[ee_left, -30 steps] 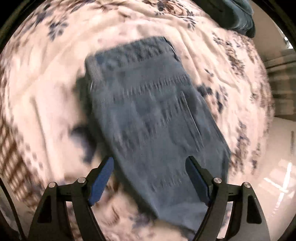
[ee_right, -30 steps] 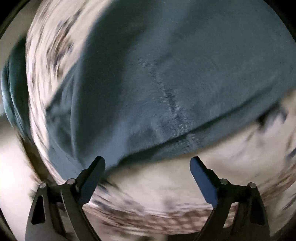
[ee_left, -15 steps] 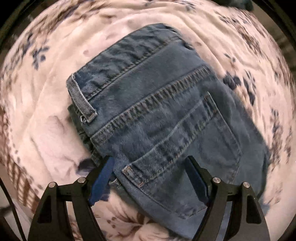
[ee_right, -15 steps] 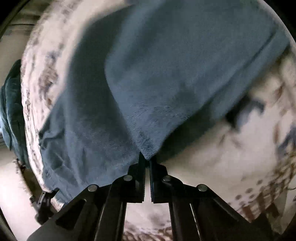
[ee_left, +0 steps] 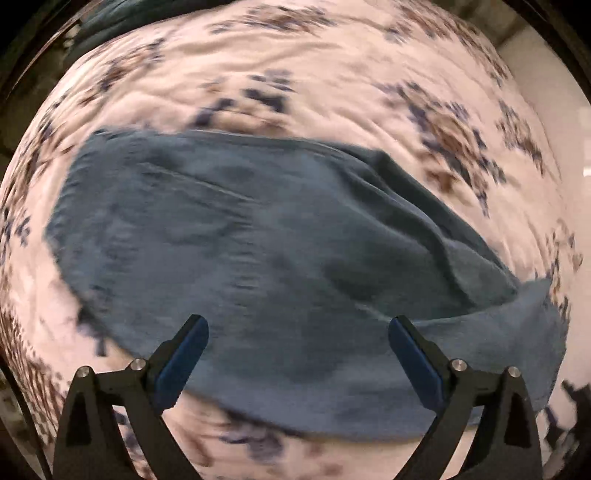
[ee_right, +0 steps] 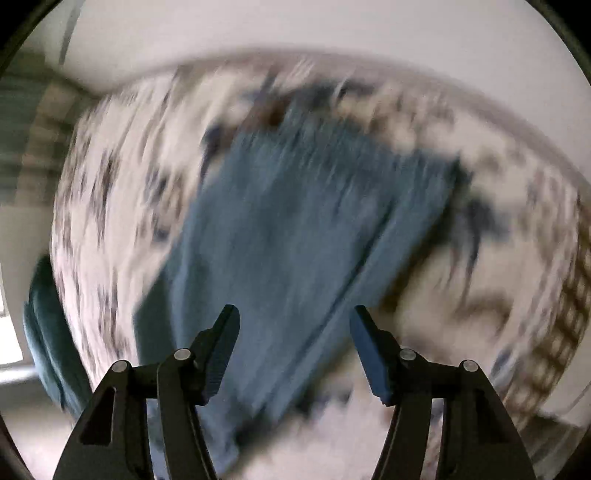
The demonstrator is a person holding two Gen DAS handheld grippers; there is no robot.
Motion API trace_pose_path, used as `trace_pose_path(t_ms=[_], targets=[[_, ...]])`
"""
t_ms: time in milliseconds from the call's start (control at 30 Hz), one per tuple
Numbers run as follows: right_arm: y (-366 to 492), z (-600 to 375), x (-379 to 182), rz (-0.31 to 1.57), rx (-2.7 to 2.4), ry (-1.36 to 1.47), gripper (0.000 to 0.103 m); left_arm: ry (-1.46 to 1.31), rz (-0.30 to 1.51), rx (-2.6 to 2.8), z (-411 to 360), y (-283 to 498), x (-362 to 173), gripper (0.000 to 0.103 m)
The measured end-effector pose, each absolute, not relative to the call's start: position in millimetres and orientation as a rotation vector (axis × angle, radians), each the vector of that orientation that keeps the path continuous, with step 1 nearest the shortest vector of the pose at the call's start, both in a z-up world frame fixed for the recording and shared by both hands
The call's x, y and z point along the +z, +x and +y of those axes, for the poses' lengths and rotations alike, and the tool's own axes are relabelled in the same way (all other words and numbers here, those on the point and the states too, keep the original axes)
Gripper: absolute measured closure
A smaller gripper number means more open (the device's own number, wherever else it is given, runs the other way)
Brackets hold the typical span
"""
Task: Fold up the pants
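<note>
Blue denim pants (ee_left: 266,251) lie folded on a white flowered bedspread (ee_left: 295,74). In the left wrist view they spread wide across the middle, with a raised fold at the right. My left gripper (ee_left: 297,332) is open and empty, just above their near edge. In the right wrist view the pants (ee_right: 295,229) run away from me as a long blurred strip. My right gripper (ee_right: 293,321) is open and empty above their near end.
A dark teal cloth (ee_right: 44,332) hangs at the bed's left edge in the right wrist view. The bedspread's checked border (ee_right: 561,314) shows at the right. A pale wall (ee_right: 295,29) lies beyond the bed.
My right gripper was shut on the pants' edge half a second ago; now it is open and drawn back. The left gripper has swung to a wider view of the pants.
</note>
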State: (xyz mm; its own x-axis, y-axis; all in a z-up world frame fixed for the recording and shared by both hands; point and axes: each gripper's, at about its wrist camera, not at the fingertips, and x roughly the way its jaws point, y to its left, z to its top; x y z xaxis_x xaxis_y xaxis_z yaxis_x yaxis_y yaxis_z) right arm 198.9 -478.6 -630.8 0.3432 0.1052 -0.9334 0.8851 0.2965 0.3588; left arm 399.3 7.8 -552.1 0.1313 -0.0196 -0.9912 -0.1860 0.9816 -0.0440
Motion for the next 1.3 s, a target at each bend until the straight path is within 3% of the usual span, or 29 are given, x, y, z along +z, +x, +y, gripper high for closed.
trace_pose_path(t_ms=[167,233,300,433,633,700,767,1000,1233,1300], targets=[[214.4,-551.6,-683.3,1.200,-0.679,1.209,0.038,-0.068,1.465,0.140,-28.2,415.5,-583.2,0.003],[220.0,-555.1,-694.6,1.224,-0.685,1.206,0.050,-0.024,1.487,0.158,-32.5,421.1,-597.2,0.003],[230.3,-550.5,-686.0,1.288,-0.710,1.049,0.102,-0.017,1.512,0.165,-31.2,424.8,-610.2,0.003],[229.9,-543.0,-658.4,1.231,-0.707,0.934,0.102,-0.073,1.556,0.165,-21.3,433.5,-628.9,0.000],[209.6,-569.3,-659.9,1.182,-0.673,1.074,0.099,-0.088,1.632,0.185,-13.9,455.1,-646.6,0.000],[210.5,-570.5,-678.0,1.265,-0.604,1.120,0.075,-0.094,1.655,0.193,-13.9,463.6,-648.0,0.000],[214.5,-566.3,-681.8,1.269,-0.568,1.106,0.058,-0.125,1.613,0.182,-16.0,464.2,-633.9,0.000],[239.7,-555.8,-684.5,1.365,-0.687,0.983,0.056,-0.058,1.536,0.089,-49.8,436.3,-594.9,0.000],[243.3,-554.3,-701.9,1.385,-0.651,1.006,0.053,-0.034,1.600,0.055,-67.1,414.5,-616.5,0.000],[244.1,-556.6,-704.0,1.390,-0.634,1.045,0.047,-0.038,1.608,0.056,-67.6,414.6,-622.4,0.000]])
